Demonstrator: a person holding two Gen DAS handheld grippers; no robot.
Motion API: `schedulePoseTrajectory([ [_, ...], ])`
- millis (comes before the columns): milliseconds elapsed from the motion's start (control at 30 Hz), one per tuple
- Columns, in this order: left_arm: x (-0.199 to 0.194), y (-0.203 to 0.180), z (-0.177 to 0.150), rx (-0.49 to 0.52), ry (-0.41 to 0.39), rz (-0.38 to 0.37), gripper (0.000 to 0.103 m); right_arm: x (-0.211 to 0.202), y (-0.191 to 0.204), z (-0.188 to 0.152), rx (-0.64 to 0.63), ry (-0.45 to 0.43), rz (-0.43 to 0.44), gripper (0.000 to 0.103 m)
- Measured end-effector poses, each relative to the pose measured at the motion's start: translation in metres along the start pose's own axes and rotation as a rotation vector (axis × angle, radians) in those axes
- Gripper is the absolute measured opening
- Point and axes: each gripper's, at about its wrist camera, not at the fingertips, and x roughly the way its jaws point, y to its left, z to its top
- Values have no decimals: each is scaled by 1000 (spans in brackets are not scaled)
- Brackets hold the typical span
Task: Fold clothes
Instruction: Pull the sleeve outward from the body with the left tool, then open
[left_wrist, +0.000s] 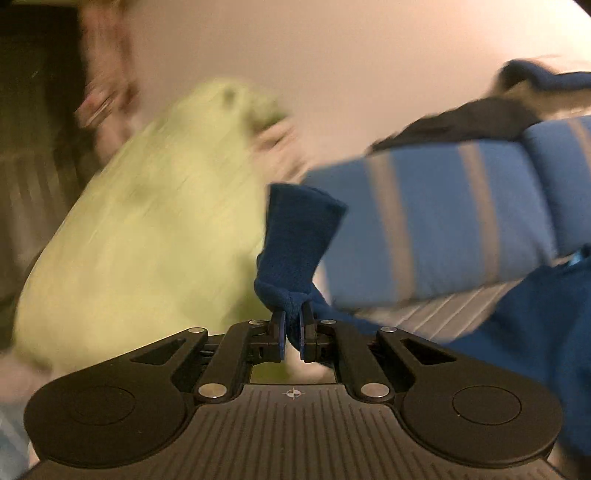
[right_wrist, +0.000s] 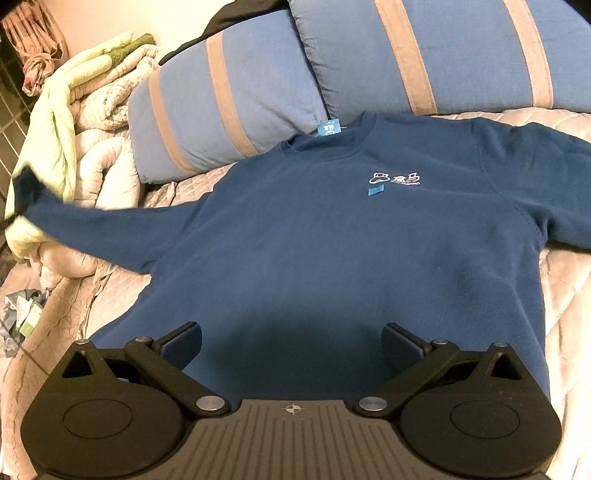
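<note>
A dark blue sweatshirt (right_wrist: 314, 236) with a small white chest logo lies face up on the quilted bed, collar toward the pillows. My left gripper (left_wrist: 291, 332) is shut on the cuff of its left sleeve (left_wrist: 295, 240) and holds it lifted; the view is blurred by motion. In the right wrist view that sleeve (right_wrist: 92, 225) stretches out to the left, its cuff raised. My right gripper (right_wrist: 291, 343) is open and empty, hovering over the sweatshirt's lower hem.
Two blue pillows with tan stripes (right_wrist: 229, 99) lie at the head of the bed. A pale green and beige duvet (right_wrist: 74, 110) is bunched on the left, also in the left wrist view (left_wrist: 147, 221). Beige quilted bedspread (right_wrist: 565, 295) surrounds the sweatshirt.
</note>
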Motion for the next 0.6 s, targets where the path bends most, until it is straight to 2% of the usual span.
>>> schedulePoseTrajectory([
  [67, 3, 18, -35, -62, 66, 37, 8, 1, 0, 0, -1, 2, -1, 103],
  [167, 14, 28, -89, -182, 189, 42, 8, 2, 0, 1, -3, 9, -2, 103],
  [300, 32, 34, -155, -427, 359, 22, 10, 2, -1, 2, -6, 16, -4, 103],
  [400, 38, 36, -185, -630, 426, 29, 12, 3, 0, 2, -11, 22, -11, 103],
  [500, 37, 38, -195, -687, 447, 78, 28, 3, 2, 2, -17, 25, -20, 103],
  [533, 35, 39, -196, -677, 451, 115, 42, 3, 2, 2, -18, 25, -22, 103],
  [567, 33, 40, -197, -665, 453, 154, 47, 3, 2, 2, -15, 23, -23, 103],
  [600, 30, 42, -196, -659, 456, 181, 48, 3, 2, 2, -11, 20, -23, 103],
])
